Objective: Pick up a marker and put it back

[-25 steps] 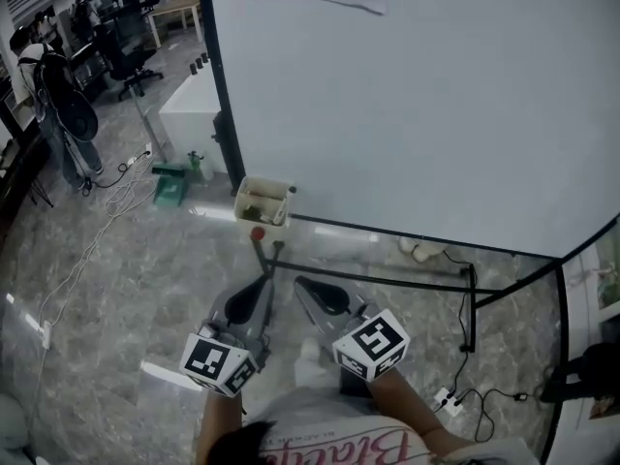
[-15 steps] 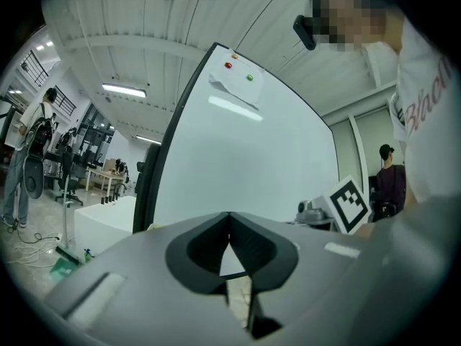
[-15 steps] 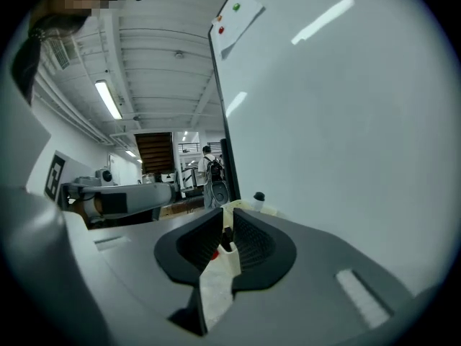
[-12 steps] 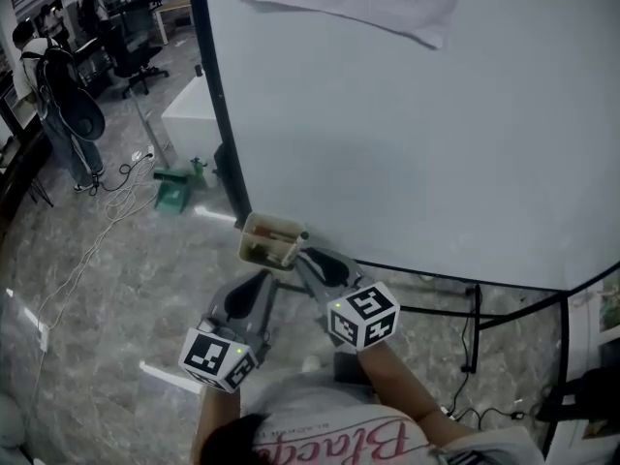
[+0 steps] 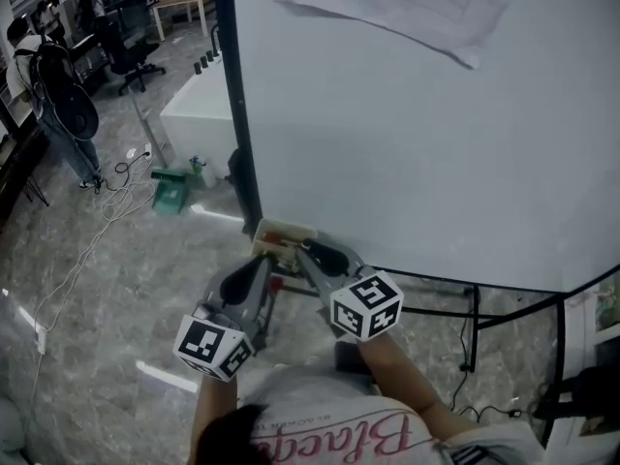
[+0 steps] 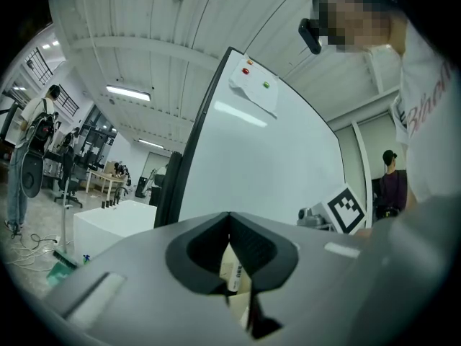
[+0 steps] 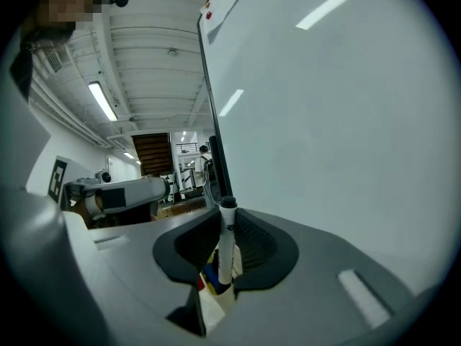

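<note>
A cream marker holder hangs at the whiteboard's lower left corner. My right gripper reaches into it from below right. In the right gripper view a white marker with a black cap stands upright between the dark pads, which close on its barrel; my right gripper holds it over other coloured markers. My left gripper sits just left of the holder with its jaws together. In its own view my left gripper shows only a thin slit, through which the cream holder appears.
The large whiteboard fills the upper right, with a paper sheet stuck at its top and a black frame post on its left. Its stand legs, cables, a green object and a white box are on the floor.
Both grippers have moved forward to the holder. The right one went from below the board up into the holder and now has a marker between its pads.
</note>
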`<state>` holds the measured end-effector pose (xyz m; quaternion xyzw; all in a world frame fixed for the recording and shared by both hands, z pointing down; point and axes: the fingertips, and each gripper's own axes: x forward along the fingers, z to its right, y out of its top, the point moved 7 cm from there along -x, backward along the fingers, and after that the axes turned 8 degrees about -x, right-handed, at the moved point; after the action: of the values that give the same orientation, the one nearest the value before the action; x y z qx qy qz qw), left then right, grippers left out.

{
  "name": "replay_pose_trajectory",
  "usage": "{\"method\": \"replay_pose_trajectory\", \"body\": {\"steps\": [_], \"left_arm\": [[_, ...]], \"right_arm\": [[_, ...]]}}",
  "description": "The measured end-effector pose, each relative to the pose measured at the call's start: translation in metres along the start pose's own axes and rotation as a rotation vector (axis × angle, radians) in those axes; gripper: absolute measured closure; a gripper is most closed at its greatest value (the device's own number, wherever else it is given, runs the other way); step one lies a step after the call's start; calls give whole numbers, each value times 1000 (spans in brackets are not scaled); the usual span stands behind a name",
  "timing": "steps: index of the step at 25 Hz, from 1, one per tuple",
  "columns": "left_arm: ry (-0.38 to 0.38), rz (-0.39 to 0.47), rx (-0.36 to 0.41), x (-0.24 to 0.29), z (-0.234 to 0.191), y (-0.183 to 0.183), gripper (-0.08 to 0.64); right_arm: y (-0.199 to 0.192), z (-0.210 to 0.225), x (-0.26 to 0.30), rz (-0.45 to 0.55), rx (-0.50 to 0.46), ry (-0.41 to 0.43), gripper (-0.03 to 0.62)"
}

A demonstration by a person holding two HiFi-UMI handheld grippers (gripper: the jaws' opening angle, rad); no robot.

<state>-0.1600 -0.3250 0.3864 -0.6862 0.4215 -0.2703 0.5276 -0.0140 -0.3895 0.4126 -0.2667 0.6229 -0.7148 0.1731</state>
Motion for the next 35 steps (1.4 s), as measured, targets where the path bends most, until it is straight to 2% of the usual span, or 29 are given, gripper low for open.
{"method": "replay_pose_trajectory", "body": {"steps": [7,12,15,17,22,27,30,35], "left_arm": [[-34,43,19,2,0,18,560],[-60,129,99,1,12,46,560],[-74,175,88,1,16,62,560],[-82,169,84,1,18,67,561],[-95,203,51,2,21,72,560],[-90,188,43,3,18,66,560],[-76,182,29,1,13,61,560],[-61,180,4,-1,7,55,560]], "right_arm": [[54,-8,-23,165,-68,-19,528],[96,-17,-54,357,-93,-36,528],[113,-26,-71,471,-142,-51,528],[118,-31,-77,498,-169,-56,528],[116,-35,-82,482,-174,-52,528],[105,-32,-76,447,-163,-56,528],[84,-24,-60,382,-134,-65,528],[31,-9,-26,205,-68,-79,528]]}}
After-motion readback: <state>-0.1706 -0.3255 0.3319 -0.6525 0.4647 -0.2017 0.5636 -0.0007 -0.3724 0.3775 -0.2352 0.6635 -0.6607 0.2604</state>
